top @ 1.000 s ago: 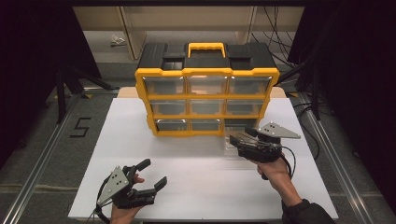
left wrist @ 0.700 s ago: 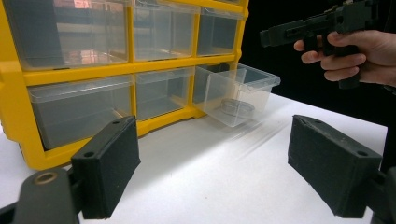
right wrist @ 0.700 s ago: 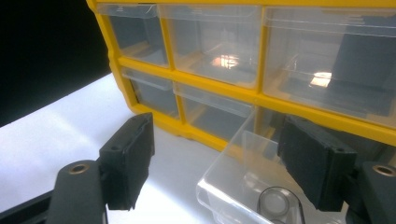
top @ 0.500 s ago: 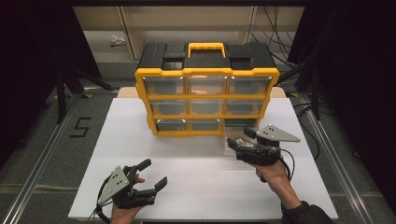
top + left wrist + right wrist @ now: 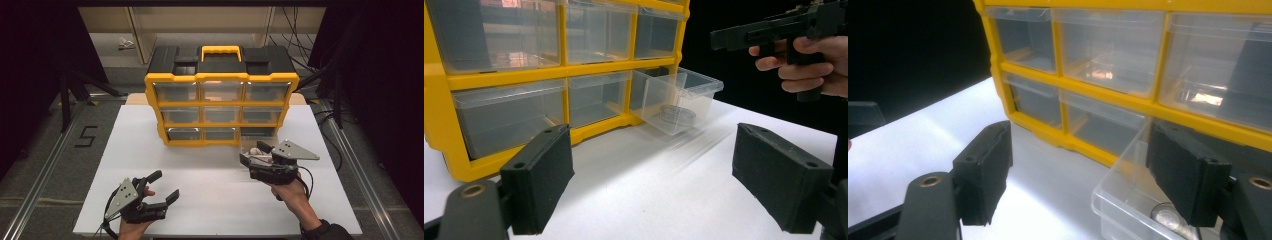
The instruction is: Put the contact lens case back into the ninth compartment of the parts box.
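A yellow and black drawer cabinet (image 5: 220,100) stands at the back of the white table (image 5: 200,165). Its bottom right clear drawer (image 5: 252,144) (image 5: 676,102) (image 5: 1128,200) is pulled out, with a small round object (image 5: 677,115) (image 5: 1168,217) inside. My right gripper (image 5: 251,152) (image 5: 1080,150) hovers just over the drawer's front. Its jaws have just been opening and stand apart; no pad presses on the drawer. My left gripper (image 5: 165,185) (image 5: 654,150) stays open near the front left, holding nothing. The right gripper (image 5: 724,37) also appears far off in the left gripper view.
Bare white tabletop stretches between the two grippers and in front of the cabinet. The other drawers (image 5: 220,91) are pushed in. A dark floor with a "5" mark (image 5: 86,136) lies left of the table, and cables (image 5: 300,30) run at the back right.
The right gripper has drawn slightly back toward the near edge at the pulled-out drawer, and its jaws stand a little wider. The left gripper has not moved.
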The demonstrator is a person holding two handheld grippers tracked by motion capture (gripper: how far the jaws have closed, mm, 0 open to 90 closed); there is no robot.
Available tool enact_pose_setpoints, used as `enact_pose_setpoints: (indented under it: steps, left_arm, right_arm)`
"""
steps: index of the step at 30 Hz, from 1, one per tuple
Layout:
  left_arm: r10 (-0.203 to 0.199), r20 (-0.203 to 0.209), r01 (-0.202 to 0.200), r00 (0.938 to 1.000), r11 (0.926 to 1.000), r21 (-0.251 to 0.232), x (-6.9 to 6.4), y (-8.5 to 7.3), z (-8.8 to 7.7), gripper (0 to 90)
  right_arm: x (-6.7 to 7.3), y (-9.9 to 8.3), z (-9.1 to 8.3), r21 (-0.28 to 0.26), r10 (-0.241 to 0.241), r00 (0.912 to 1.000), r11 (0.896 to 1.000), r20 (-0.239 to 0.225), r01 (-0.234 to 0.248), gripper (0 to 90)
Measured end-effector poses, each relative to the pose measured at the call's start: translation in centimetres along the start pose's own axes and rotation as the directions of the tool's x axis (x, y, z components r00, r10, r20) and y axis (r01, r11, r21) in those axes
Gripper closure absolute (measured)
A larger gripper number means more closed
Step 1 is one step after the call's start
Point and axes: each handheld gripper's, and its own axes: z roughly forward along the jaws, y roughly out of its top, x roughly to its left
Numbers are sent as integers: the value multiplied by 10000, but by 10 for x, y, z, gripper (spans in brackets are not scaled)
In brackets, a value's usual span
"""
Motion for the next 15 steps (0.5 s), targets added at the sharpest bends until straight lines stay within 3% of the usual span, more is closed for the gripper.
enact_pose_setpoints:
  steps: [15]
  left_arm:
    - [10, 63, -11, 10000, 10000, 48, 0, 0, 0, 162]
  right_arm:
    - [7, -5, -6, -406, -174, 9997, 9990, -154, 168, 257]
